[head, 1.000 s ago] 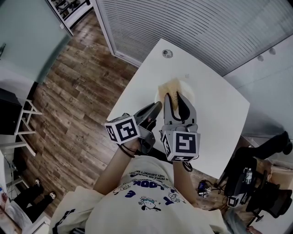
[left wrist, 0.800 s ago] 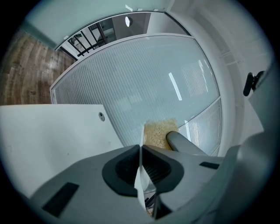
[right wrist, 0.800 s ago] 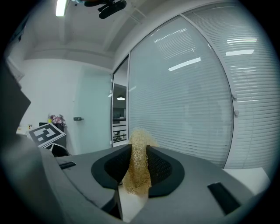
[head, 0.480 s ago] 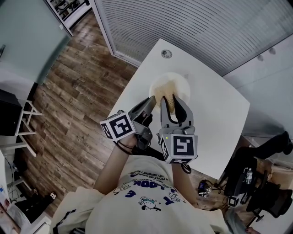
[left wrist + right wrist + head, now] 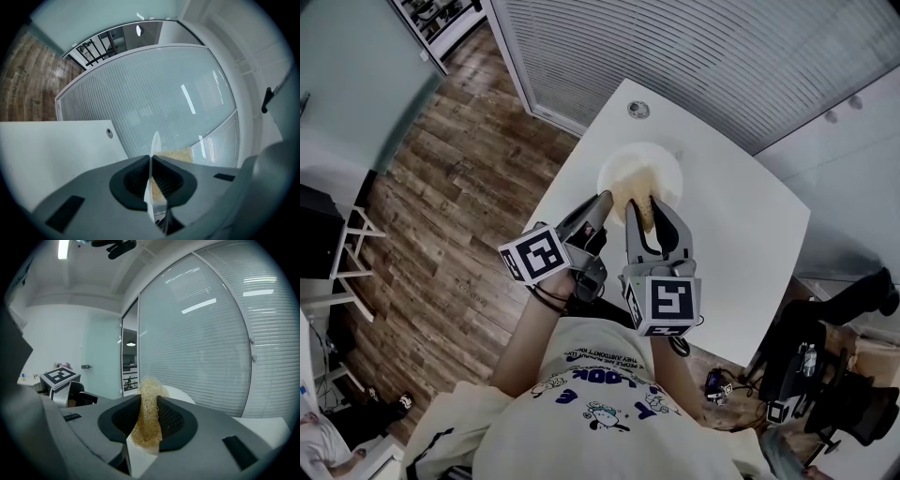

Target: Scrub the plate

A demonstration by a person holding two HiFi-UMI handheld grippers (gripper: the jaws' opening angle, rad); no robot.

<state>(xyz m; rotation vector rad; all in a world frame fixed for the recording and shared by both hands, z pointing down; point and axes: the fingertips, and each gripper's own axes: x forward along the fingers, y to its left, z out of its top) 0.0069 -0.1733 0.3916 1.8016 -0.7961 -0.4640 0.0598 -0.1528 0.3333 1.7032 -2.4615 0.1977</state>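
A white plate (image 5: 652,161) is held up over the white table (image 5: 741,234), tilted. My left gripper (image 5: 602,202) is shut on its near left rim. In the left gripper view the plate (image 5: 154,140) shows edge-on, pinched between the dark pads of the left gripper (image 5: 151,164). My right gripper (image 5: 645,201) is shut on a tan mesh scrubber (image 5: 636,194) that lies against the plate's face. In the right gripper view the scrubber (image 5: 146,416) is squeezed between the pads of the right gripper (image 5: 149,401), with the plate (image 5: 180,394) just behind it.
A round grommet (image 5: 637,109) sits near the table's far corner. A glass wall with blinds (image 5: 722,56) runs behind the table. Wooden floor (image 5: 441,206) lies beyond its left edge. Dark equipment (image 5: 825,375) stands by its right side.
The scrubber has slid down the plate's face toward me, baring more of the plate. Both grippers and the plate have shifted slightly to the left.
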